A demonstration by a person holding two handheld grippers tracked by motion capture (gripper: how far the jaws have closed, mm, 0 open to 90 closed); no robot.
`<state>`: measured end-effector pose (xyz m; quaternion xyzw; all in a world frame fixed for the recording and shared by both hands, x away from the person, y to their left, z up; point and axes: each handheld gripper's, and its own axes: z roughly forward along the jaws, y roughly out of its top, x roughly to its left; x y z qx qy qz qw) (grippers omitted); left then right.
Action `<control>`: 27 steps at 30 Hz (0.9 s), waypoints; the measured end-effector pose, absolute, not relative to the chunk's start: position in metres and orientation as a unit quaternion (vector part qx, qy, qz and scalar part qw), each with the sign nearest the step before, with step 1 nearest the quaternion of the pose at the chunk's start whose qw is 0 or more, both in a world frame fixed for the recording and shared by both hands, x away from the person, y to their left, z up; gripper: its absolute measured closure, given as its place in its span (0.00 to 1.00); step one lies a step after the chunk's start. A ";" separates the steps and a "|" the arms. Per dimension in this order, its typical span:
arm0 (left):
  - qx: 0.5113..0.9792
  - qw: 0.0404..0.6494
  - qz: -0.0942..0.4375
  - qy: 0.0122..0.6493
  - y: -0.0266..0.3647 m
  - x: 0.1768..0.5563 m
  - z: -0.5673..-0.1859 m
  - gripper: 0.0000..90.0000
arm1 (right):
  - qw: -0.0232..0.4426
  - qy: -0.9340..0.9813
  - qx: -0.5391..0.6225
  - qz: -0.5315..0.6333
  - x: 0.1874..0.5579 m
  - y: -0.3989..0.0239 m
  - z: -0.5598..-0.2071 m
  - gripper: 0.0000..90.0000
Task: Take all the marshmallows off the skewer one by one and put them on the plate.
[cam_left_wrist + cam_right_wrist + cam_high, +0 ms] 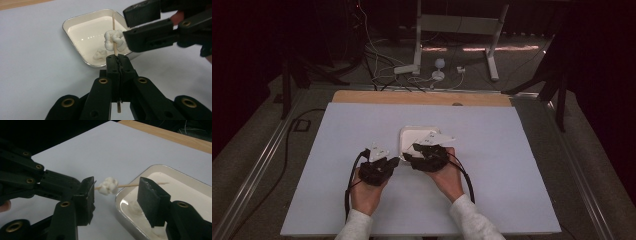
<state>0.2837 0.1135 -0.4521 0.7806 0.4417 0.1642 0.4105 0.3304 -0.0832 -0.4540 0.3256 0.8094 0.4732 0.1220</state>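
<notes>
Left gripper [117, 61] clamps the near end of a thin wooden skewer [114, 27], whose long axis runs away from it over the white dish [75, 21] on the desk [512, 150]. One white marshmallow-like lump [113, 40] sits threaded on the skewer just past the jaws. To the right, the right gripper [116, 192] stands open astride that lump, apparently not pressing it. Another lump [100, 53] lies in the dish.
</notes>
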 end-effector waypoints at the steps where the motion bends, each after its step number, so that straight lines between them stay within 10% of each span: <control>1: 0.780 0.411 0.165 0.442 0.114 0.284 -0.452 1.00 | 0.122 0.809 0.327 0.473 0.330 -0.082 -0.454 0.59; 27: 0.771 0.416 0.175 0.449 0.112 0.281 -0.449 1.00 | 0.175 0.813 0.330 0.447 0.326 -0.067 -0.459 0.90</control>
